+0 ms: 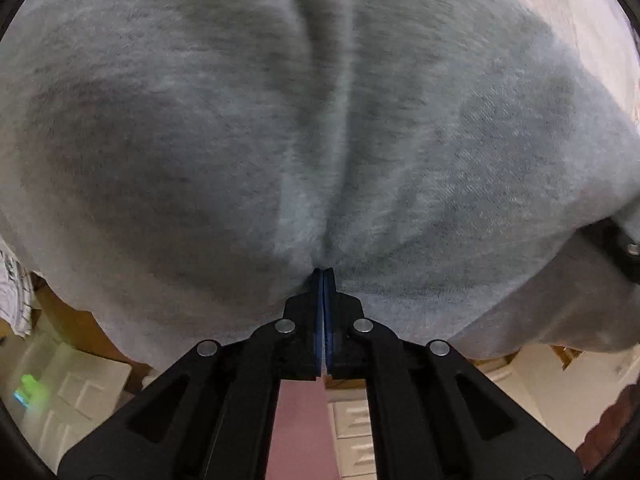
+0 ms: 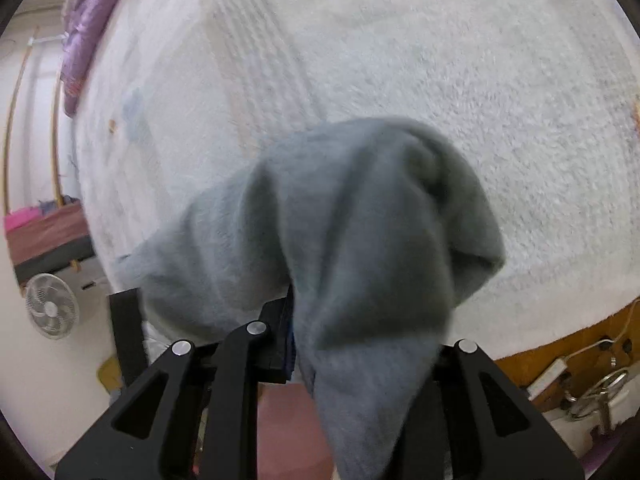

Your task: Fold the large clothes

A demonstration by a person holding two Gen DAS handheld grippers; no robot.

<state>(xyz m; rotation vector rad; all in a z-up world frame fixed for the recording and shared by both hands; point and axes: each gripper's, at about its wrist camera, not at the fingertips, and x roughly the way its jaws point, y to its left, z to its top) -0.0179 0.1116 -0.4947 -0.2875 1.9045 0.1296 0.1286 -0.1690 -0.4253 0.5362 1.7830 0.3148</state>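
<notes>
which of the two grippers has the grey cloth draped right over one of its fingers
The right gripper: the grey fleece garment hangs over its right finger, hiding it. On the left gripper both blue-padded fingers show, pinching the fabric's edge.

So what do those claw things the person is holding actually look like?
Each hand-held gripper, left and right, is matte black plastic: two angular linkage arms with slot-shaped cutouts, joined by round silver pins. The fingers carry thin blue pads on their inner faces. No cables, markings or sleeves show.
</notes>
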